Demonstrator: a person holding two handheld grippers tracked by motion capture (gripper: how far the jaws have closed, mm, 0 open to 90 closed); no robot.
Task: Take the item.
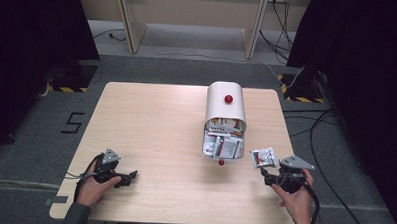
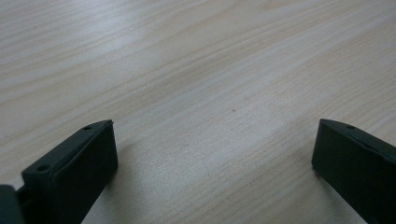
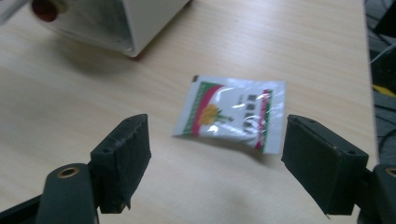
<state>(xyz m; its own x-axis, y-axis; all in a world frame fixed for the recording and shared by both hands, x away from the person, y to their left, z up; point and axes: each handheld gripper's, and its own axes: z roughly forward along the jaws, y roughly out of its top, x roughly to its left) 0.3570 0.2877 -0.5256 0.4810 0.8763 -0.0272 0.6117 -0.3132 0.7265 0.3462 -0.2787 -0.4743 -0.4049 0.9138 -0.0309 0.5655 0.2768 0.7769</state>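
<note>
Currently: sachet flat on surface, just right of bin, lying free between wide-open fingers of right gripper. Left gripper idle, fingers spread, empty. Risk: thin, glossy packet slips or slides off near edge when pinched flat.

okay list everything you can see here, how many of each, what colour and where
table: one, light wood, centre of the high view
box: one, white with a red knob, right of centre, open toward the person
packets in box: several, white with red and green print, at the opening
loose packet: one, white with red and green print, flat on the table ahead of the right gripper
left gripper: one, black, near left, jaws apart
right gripper: one, black, near right, jaws apart
</note>
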